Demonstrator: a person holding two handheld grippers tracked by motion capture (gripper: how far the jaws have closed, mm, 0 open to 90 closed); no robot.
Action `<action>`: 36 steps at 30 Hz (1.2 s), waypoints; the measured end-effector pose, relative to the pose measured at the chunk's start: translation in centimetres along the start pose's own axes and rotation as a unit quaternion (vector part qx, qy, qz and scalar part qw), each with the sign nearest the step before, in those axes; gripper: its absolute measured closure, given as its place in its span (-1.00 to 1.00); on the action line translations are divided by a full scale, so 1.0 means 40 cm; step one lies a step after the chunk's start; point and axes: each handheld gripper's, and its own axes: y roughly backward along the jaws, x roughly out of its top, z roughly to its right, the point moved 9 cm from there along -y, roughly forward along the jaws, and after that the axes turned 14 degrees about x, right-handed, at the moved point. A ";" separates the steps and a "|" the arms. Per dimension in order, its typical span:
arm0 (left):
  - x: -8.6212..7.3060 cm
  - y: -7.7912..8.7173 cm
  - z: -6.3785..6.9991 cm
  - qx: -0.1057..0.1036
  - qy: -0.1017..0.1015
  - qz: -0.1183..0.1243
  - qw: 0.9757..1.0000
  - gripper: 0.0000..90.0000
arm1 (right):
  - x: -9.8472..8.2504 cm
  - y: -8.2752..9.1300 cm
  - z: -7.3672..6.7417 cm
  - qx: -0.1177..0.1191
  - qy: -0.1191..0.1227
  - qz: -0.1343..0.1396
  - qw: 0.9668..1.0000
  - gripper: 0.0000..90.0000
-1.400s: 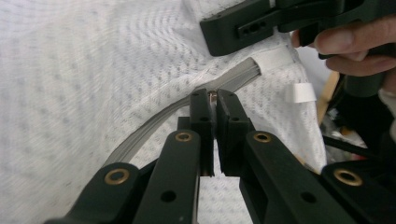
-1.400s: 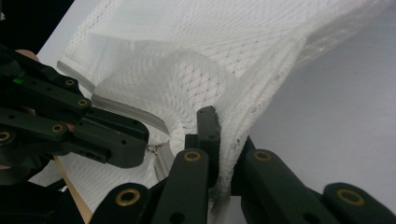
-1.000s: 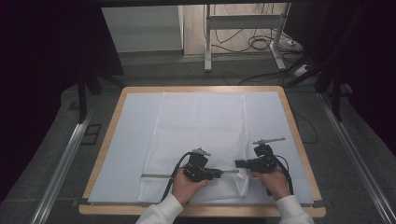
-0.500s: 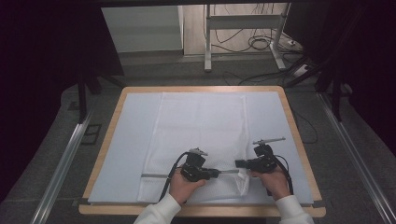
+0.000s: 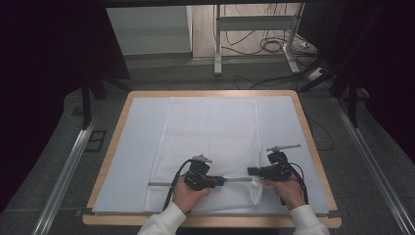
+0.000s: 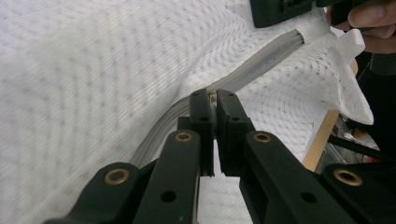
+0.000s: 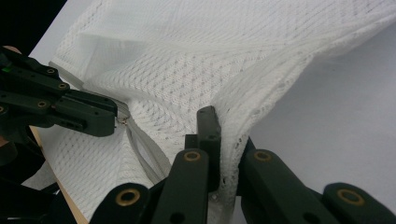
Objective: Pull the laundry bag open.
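Left gripper (image 6: 215, 100) fingers pinch zipper pull (image 6: 213, 97); right gripper (image 7: 222, 126) fingers clamp mesh bag (image 7: 224, 70) edge

A white mesh fabric laundry bag (image 5: 210, 142) lies spread flat lengthwise on the table, its near edge lifted and rumpled. A grey zipper (image 6: 261, 65) runs along that near edge, partly open.

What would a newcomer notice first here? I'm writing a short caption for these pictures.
The white mesh bag spread down the middle of the pale sheet on the wooden-rimmed table catches the eye first. At its near end both tools work the grey zipper: the left tool pinches the small metal zipper pull, while the right tool is shut on the mesh at the bag's corner.
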 end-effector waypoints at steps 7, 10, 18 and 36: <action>-0.003 0.004 -0.005 -0.004 0.000 0.001 1.000 0.93 | 0.000 0.000 0.000 0.000 -0.001 0.002 1.000 0.97; -0.007 0.006 -0.011 -0.003 0.001 0.000 1.000 0.93 | -0.001 0.000 0.001 -0.001 -0.002 0.001 1.000 0.97; -0.016 0.016 -0.027 -0.004 0.003 -0.003 1.000 0.93 | -0.003 0.002 0.000 0.001 -0.003 0.002 1.000 0.97; -0.026 0.038 -0.054 -0.006 0.015 -0.003 1.000 0.93 | -0.004 0.002 -0.005 0.005 -0.003 0.002 1.000 0.97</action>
